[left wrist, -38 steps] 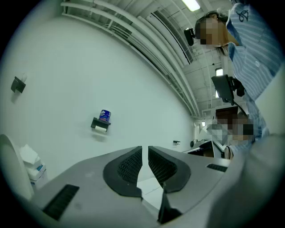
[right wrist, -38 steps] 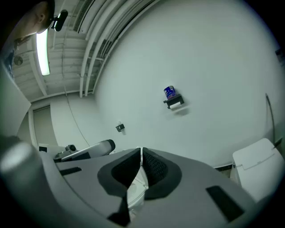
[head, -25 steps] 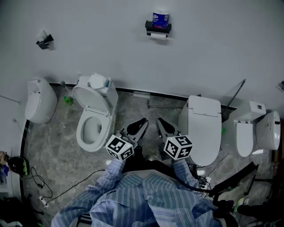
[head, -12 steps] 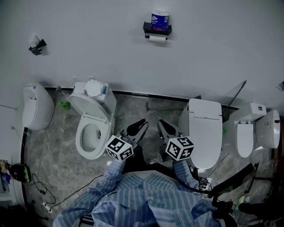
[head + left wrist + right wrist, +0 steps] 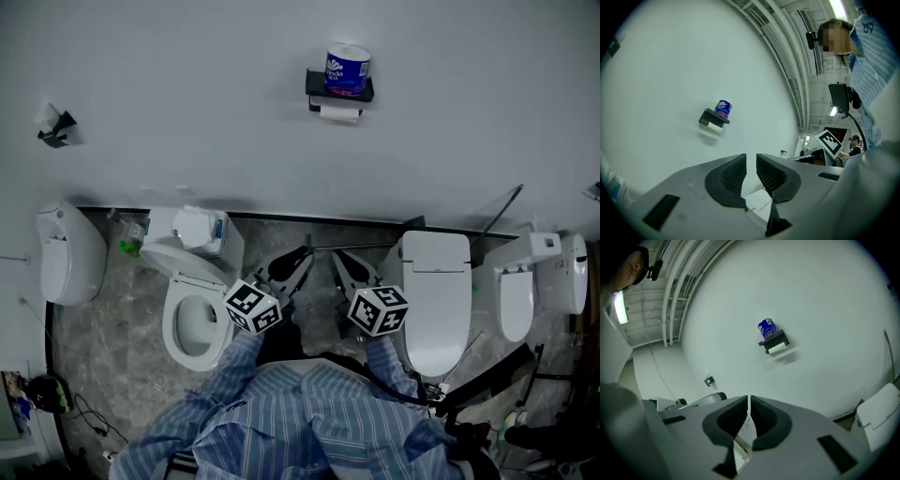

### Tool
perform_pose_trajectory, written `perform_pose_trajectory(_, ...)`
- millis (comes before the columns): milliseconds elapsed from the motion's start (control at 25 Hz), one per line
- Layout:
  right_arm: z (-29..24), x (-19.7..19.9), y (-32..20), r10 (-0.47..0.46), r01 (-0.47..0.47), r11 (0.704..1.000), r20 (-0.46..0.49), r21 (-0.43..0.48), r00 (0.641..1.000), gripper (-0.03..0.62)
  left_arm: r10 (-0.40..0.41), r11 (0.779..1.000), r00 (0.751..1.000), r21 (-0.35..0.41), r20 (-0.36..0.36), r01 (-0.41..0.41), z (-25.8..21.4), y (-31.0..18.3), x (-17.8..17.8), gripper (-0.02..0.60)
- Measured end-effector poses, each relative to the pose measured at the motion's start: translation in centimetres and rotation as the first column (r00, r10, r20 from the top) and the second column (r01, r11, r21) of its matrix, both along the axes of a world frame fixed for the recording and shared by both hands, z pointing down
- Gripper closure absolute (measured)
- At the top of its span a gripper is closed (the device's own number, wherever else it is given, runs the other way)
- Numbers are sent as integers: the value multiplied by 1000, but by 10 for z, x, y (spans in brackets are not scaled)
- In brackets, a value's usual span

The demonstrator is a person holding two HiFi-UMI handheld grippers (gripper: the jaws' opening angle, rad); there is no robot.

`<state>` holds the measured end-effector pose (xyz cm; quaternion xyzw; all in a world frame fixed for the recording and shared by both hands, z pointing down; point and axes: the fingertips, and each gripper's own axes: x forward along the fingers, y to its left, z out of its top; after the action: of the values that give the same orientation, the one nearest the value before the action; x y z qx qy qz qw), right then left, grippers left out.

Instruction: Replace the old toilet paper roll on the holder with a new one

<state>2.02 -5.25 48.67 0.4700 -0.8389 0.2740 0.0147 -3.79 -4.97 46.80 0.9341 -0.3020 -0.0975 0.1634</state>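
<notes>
A black wall holder (image 5: 339, 92) hangs high on the white wall, with a new roll in blue wrapping (image 5: 347, 67) standing on its shelf and the white old roll (image 5: 339, 112) hung beneath. My left gripper (image 5: 302, 255) and right gripper (image 5: 337, 255) are held side by side well below and short of it, both shut with nothing between the pads. The left gripper view shows its jaws (image 5: 751, 157) level, with the holder (image 5: 714, 120) and blue roll (image 5: 723, 108) far ahead. In the right gripper view the shut gripper (image 5: 749, 398) also faces the holder (image 5: 774, 341).
An open toilet (image 5: 192, 323) stands at lower left and a closed toilet (image 5: 436, 300) at right, with grey stone floor between them under my grippers. More fixtures sit at the far left (image 5: 67, 253) and far right (image 5: 530, 291). A small second holder (image 5: 52, 127) is on the wall at left.
The whole view has shifted: the holder now looks larger and sits further right, and the left toilet has slid down and left. Both grippers stayed shut and rose slightly in the picture.
</notes>
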Motion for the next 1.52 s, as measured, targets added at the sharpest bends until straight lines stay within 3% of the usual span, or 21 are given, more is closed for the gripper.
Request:
perform_pose_trajectory(360, 10, -22, -85, 87, -88, 996, -9, -35, 996, 572, 72, 991, 996, -107, -51, -77, 17, -102, -32, 508)
perform_pose_trajectory(600, 13, 0, -115, 150, -152, 987, -33, -48, 988, 572, 119, 982, 989, -134, -89, -131, 17, -141, -16, 499)
perform_pose_trajectory(760, 21, 7, -132, 135, -137, 988, -32, -67, 990, 572, 130, 979, 987, -145, -90, -142, 21, -160, 2, 499)
perform_pose_trajectory(960, 28, 23, -162, 75, -77, 993, -31, -84, 997, 574, 96, 982, 991, -152, -94, -109, 21, -201, 24, 476)
perform_pose_trajectory(1200, 26, 53, -202, 16, -17, 997, -18, -80, 1000, 574, -4, 984, 989, -174, -145, -21, 14, -267, 43, 447)
perform_pose_trajectory(1400, 25, 73, -224, -15, 15, 997, -11, -72, 1000, 572, -41, 980, 981, -197, -189, 2, 9, -310, 63, 348)
perform_pose_trajectory(1520, 23, 81, -235, -30, 29, 998, -17, -59, 999, 572, -55, 975, 972, -224, -228, 3, 8, -331, 74, 328)
